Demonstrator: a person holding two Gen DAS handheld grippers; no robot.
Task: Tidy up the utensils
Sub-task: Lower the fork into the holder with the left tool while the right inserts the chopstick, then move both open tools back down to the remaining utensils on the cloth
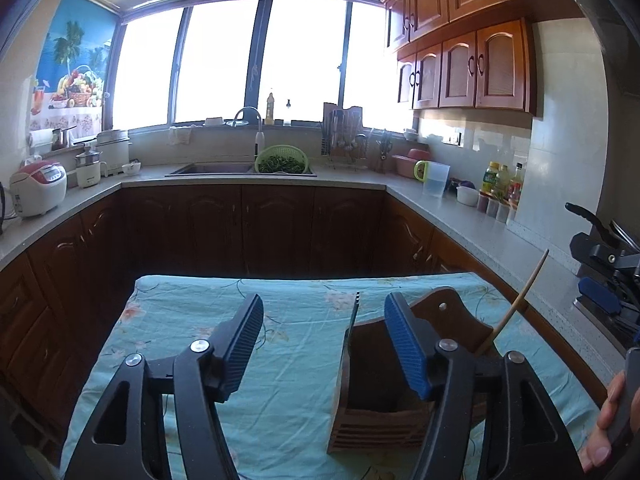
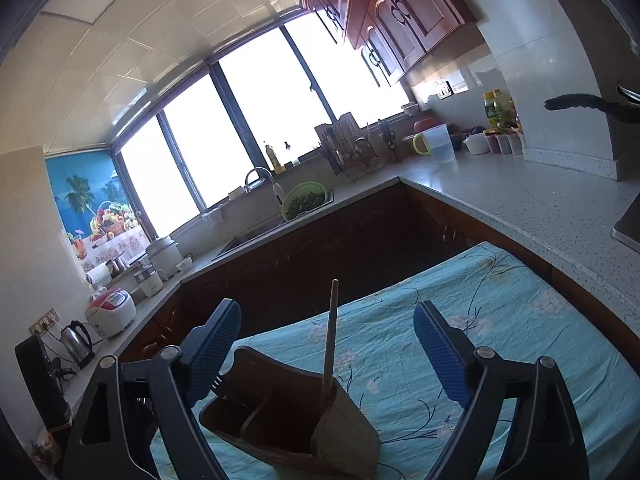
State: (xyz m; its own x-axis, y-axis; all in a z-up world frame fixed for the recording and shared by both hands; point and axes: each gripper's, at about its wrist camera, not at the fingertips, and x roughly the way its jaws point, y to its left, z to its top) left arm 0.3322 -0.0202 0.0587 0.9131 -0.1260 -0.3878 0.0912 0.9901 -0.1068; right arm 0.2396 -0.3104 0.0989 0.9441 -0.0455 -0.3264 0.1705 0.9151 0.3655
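A brown wooden utensil holder (image 1: 376, 420) stands on the cloth-covered table (image 1: 280, 320). A dark toothed utensil (image 1: 354, 316) stands upright in its left side, and a thin wooden stick (image 1: 516, 300) leans out of its right side. My left gripper (image 1: 324, 340) is open just in front of the holder, with nothing between its fingers. In the right wrist view my right gripper (image 2: 328, 352) is open wide over the holder (image 2: 280, 420). The wooden stick (image 2: 330, 340) stands between its fingers, touching neither. A pad of the right gripper (image 1: 596, 294) and a hand (image 1: 608, 432) show at the right edge.
The table wears a teal floral cloth (image 2: 480, 300). Counters run around it, with a sink and a green colander (image 1: 282, 160). There is a rice cooker (image 1: 38, 192) on the left, a jug (image 1: 436, 178) and bottles (image 1: 500, 180) on the right, and a black pan handle (image 2: 576, 103).
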